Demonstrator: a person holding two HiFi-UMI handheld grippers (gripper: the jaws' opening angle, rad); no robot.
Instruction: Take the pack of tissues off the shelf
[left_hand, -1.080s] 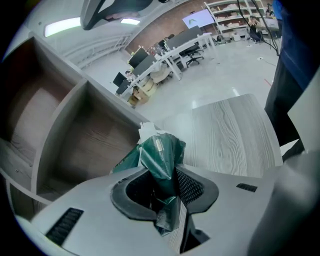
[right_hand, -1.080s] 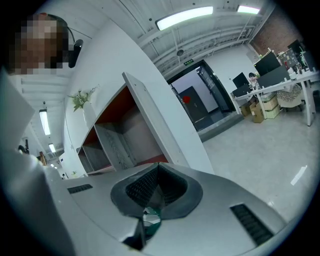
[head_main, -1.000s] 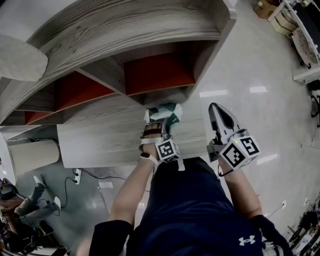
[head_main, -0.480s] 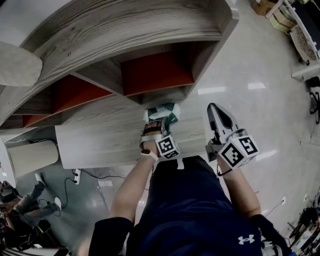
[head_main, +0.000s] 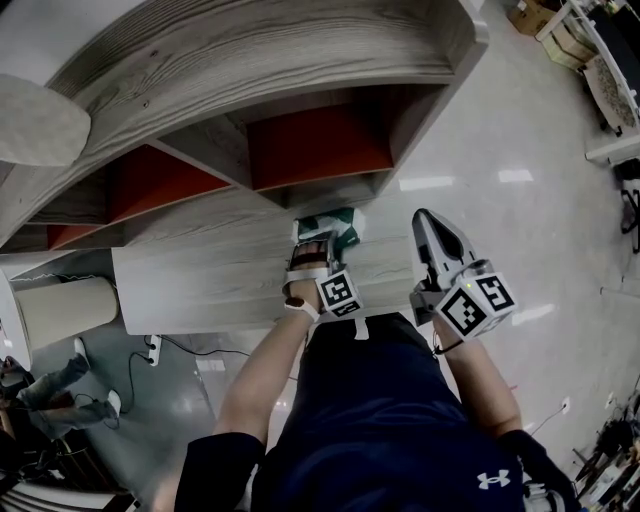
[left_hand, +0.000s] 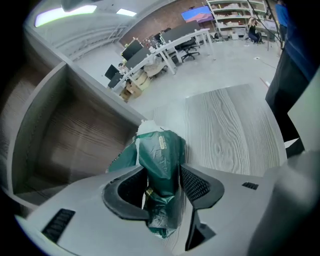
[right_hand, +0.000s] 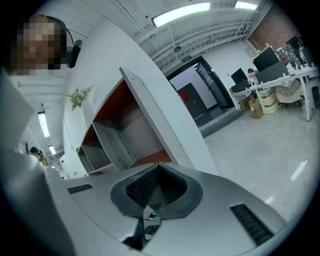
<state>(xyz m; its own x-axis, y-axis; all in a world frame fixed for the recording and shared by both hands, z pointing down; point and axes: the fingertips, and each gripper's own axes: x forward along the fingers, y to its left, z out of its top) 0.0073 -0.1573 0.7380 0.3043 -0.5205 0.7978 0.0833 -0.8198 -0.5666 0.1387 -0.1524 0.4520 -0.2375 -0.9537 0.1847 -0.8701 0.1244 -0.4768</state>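
The pack of tissues (head_main: 335, 224), green and white crinkled plastic, is at the far edge of the wood-grain table (head_main: 200, 280), just below the grey shelf unit (head_main: 300, 60). My left gripper (head_main: 318, 242) reaches over the table with the pack (left_hand: 160, 160) between its jaws. The jaws are opening, and a dark gap shows beside the left pad. In the left gripper view the gripper (left_hand: 162, 167) points at an empty shelf compartment (left_hand: 65, 140). My right gripper (head_main: 432, 220) hangs to the right of the table over the floor, shut and holding nothing (right_hand: 157, 167).
The shelf unit has red-backed compartments (head_main: 315, 145) and overhangs the table. A white cylinder (head_main: 65, 310) stands at the left, with cables (head_main: 150, 350) on the floor below. Glossy floor (head_main: 520, 200) stretches to the right, and desks (left_hand: 165, 45) stand far off.
The left gripper and the pack have stayed at the table's far edge, drifting slightly right. The right gripper has barely moved.
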